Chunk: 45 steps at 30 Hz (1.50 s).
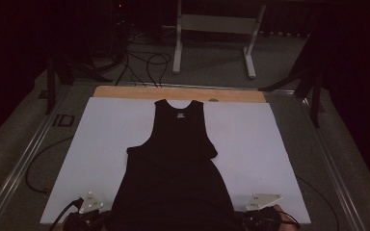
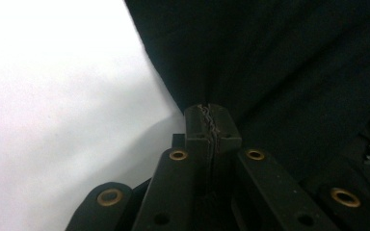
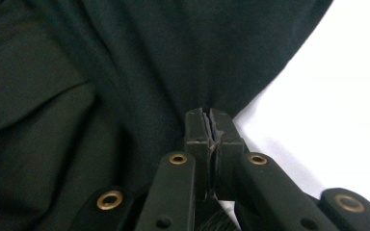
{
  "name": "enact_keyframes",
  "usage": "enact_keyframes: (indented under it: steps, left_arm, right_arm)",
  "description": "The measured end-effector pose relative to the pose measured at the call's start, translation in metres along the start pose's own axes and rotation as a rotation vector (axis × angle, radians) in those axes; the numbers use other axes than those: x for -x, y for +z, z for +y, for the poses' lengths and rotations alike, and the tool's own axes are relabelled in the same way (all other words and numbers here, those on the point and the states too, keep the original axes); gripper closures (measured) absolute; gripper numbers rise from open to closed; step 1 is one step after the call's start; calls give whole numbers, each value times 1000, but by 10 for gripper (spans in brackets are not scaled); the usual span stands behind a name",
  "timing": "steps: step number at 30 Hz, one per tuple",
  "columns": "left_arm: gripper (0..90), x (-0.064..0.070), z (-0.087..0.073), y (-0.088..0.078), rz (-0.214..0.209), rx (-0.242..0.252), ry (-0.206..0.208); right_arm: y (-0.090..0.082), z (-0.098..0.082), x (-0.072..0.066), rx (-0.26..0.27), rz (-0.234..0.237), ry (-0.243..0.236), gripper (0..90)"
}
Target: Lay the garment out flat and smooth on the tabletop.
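Black tank top (image 1: 173,163) is light, limp, creases easily; both tongs (image 2: 211,115) (image 3: 208,120) clamped shut on its hem corners at the tabletop's (image 1: 101,144) near edge.

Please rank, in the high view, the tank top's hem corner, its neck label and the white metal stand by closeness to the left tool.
From the left tool, near-left:
1. Hem corner of the black tank top, right beside the tool, which is shut on it.
2. Neck label, up the middle of the white sheet.
3. White metal stand, on the floor beyond the table.
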<state>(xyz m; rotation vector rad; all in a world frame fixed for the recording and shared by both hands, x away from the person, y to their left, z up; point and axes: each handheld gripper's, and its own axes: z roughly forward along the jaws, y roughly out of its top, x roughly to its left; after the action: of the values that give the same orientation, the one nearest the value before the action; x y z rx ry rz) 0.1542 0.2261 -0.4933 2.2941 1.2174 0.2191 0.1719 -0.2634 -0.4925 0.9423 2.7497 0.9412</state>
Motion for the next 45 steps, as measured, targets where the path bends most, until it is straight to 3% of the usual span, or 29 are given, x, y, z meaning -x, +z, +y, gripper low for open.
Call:
enact_keyframes:
  steps: [2, 3, 4, 5, 6, 8, 10, 13, 16, 20, 22, 23, 29, 31, 32, 34, 37, 39, 41, 42, 43, 45]
  left_arm:
    - [877, 1, 1, 0, -4, 17, 11]
    - [847, 0, 2, 1, 3, 57, 7]
    - [751, 0, 2, 1, 3, 57, 7]
    - [751, -2, 5, 1, 12, 130, -9]
    - [646, -4, 8, 2, 8, 174, -25]
    - [577, -8, 16, 3, -6, 261, -42]
    - [533, -10, 27, 9, -23, 316, -44]
    - [490, -11, 44, 24, -47, 346, -26]
    - [480, -8, 60, 41, -75, 340, -6]
    - [473, -1, 72, 62, -126, 319, 32]
    - [472, 2, 73, 71, -119, 267, 53]
    - [472, 4, 73, 76, -102, 232, 63]
    - [467, 7, 71, 78, -74, 229, 94]
    - [464, 9, 70, 78, -65, 227, 105]
    - [464, 9, 70, 78, -64, 226, 104]
    - [465, 9, 70, 78, -64, 227, 102]
    - [467, 10, 70, 78, -56, 225, 109]
    - [467, 11, 70, 78, -44, 221, 122]
    - [467, 12, 70, 78, -39, 220, 123]
    - [467, 12, 70, 78, -39, 221, 121]
    - [467, 12, 70, 78, -40, 221, 121]
    - [467, 12, 70, 78, -42, 223, 119]
  right_arm:
    - [0, 0, -4, -16, 17, -17, 873]
    - [0, 1, -6, -27, 27, -28, 856]
    - [0, 1, -6, -27, 27, -28, 856]
    - [0, 2, -6, -29, 40, -43, 795]
    - [1, 5, -3, 4, 24, -27, 672]
    - [0, 11, 5, 65, 12, -1, 562]
    - [1, 20, 15, 129, -24, 26, 542]
    - [8, 37, 34, 200, -112, 51, 542]
    - [23, 57, 57, 246, -149, 105, 578]
    - [48, 81, 87, 234, -204, 156, 596]
    - [59, 89, 99, 241, -223, 191, 595]
    - [63, 93, 104, 245, -211, 206, 587]
    - [85, 105, 122, 213, -182, 275, 541]
    - [92, 109, 129, 217, -138, 287, 748]
    - [92, 111, 130, 211, -145, 277, 798]
    - [87, 116, 131, 188, -198, 246, 894]
    - [73, 122, 137, 176, -284, 227, 898]
    - [63, 124, 141, 182, -317, 220, 899]
    - [59, 124, 143, 190, -321, 229, 899]
    - [57, 119, 147, 201, -291, 268, 876]
    - [59, 116, 148, 197, -271, 277, 750]
    - [66, 111, 149, 200, -161, 317, 583]
